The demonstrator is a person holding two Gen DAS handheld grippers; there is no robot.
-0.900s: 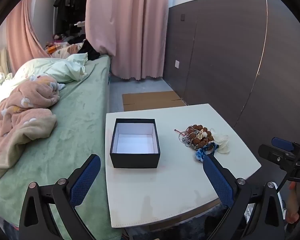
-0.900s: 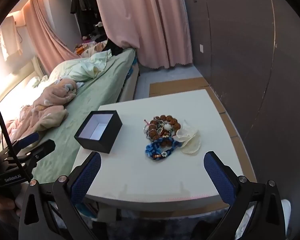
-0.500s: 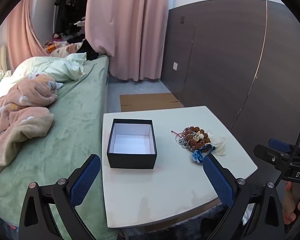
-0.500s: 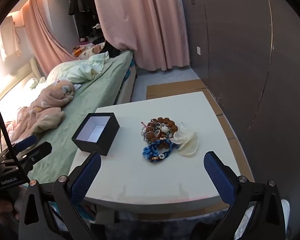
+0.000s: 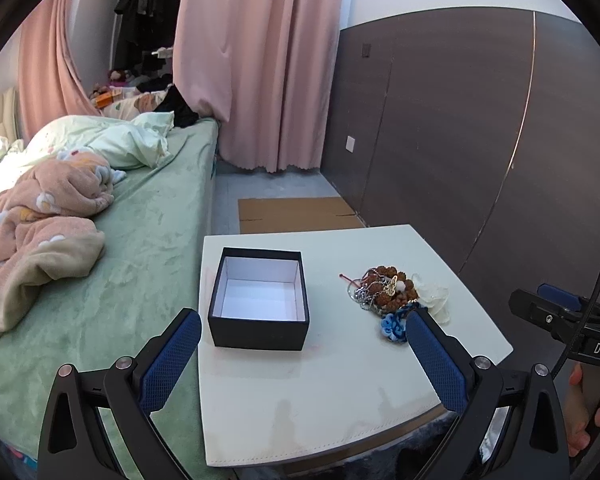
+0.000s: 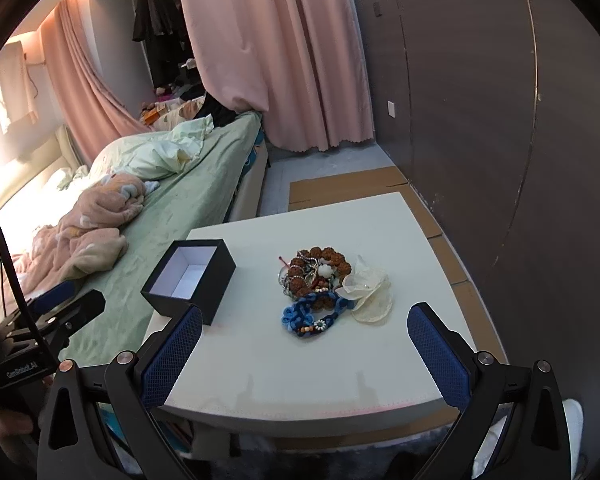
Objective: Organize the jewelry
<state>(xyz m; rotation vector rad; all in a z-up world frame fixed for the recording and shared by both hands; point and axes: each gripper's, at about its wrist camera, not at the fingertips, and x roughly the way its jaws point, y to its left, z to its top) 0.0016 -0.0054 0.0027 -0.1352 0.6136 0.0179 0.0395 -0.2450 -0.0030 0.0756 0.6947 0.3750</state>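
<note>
Both the left gripper (image 5: 302, 354) and right gripper (image 6: 304, 350) hover with jaws wide apart and empty over the white table's (image 6: 300, 376) near edge, where a light, limp jewelry tangle (image 6: 320, 280) toward its right edge, beside the open black box (image 6: 188, 280), looks best lifted by one stiff bead loop.

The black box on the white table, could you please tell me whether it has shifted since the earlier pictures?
No. The black box keeps its place on the white table, beside the same left edge and as far from the jewelry pile; only the camera's framing changes.
</note>
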